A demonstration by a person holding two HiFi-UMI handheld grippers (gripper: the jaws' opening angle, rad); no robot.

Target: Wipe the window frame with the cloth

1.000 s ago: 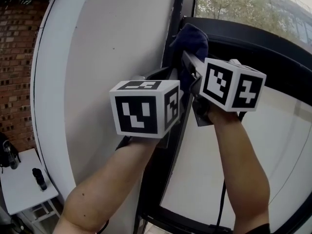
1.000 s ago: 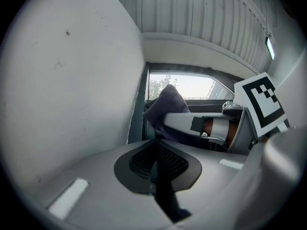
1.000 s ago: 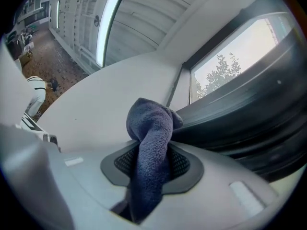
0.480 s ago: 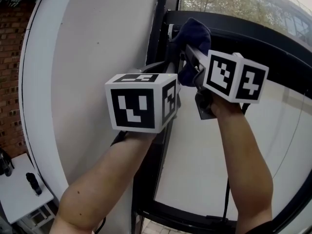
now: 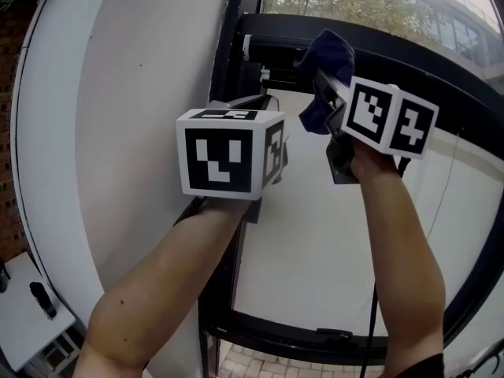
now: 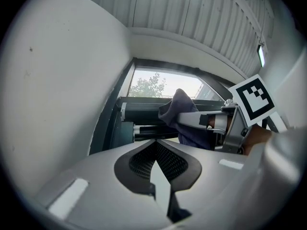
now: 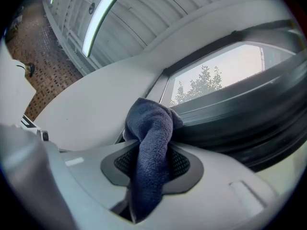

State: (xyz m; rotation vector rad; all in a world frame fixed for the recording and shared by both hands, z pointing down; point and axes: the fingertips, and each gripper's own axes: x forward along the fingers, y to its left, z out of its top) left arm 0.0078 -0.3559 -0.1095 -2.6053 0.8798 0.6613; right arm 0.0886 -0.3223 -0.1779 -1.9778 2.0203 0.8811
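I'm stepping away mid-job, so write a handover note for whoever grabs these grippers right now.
Right gripper: shut on the dark blue cloth, raised by the top rail of the window frame, toward its left end.
Left gripper: shut, empty, just left of the right one.
Done: cannot tell which parts are already wiped.
Left: probably run the cloth along the frame's rails.

Left gripper (image 6: pixel 156 152): jaws closed together, nothing between them.
Right gripper (image 6: pixel 211 123): reaches in from the right edge, with a dark blue cloth (image 6: pixel 178 110) bunched at its tip.
Cloth: in front of the top bar of the window frame (image 6: pixel 144 102), near its upper left corner; contact unclear.
Wall (image 6: pixel 62 80): pale, left of the frame.
Tree (image 6: pixel 151 86): seen through the glass.
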